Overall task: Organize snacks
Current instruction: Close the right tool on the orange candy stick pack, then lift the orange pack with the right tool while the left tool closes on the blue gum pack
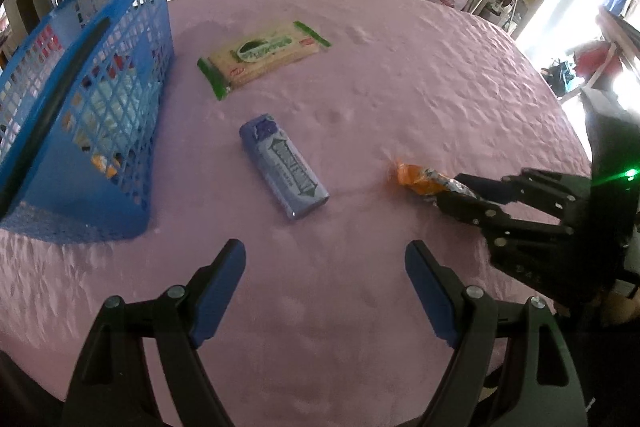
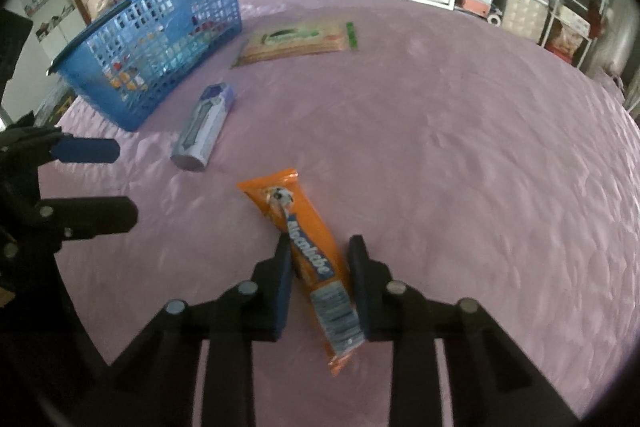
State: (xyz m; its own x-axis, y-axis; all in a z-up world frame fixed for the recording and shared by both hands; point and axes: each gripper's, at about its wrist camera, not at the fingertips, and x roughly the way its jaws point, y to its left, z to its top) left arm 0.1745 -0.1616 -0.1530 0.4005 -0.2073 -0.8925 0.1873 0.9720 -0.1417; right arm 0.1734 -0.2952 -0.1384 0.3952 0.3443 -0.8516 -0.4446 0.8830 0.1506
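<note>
Now the right tool (image 2: 320, 247) points down at the pink-covered tabletop (image 2: 460, 147) with an orange snack packet (image 2: 308, 247) lying lengthwise between its 2 fingers. The left finger's pad touches the packet's edge; the right finger sits against the other edge near the packet's lower, barcode end. The jaws stand narrow around the wrapper, and the packet lies flat on the cloth. From the left wrist view the same right tool (image 1: 452, 193) reaches in from the right side, its tips at the near end of the orange packet (image 1: 416, 179).

The left tool (image 1: 324, 259) hangs released, jaws spread wide, nothing between them, only bare pink cloth under its tips. Just ahead of it lies a blue-grey snack pack (image 1: 284, 171), angled, apart from both fingers. Farther ahead lies a beige packet with green ends (image 1: 264, 57), flat on the cloth. To the left tool's left stands a blue plastic basket (image 1: 132, 39) with lattice walls and a black handle; several wrapped items show through its mesh, too unclear to name.

From the right tool, the blue-grey pack (image 2: 204, 127) sits ahead and left, the basket (image 2: 160, 39) beyond it, and the beige packet (image 2: 296, 43) straight ahead, well apart.
</note>
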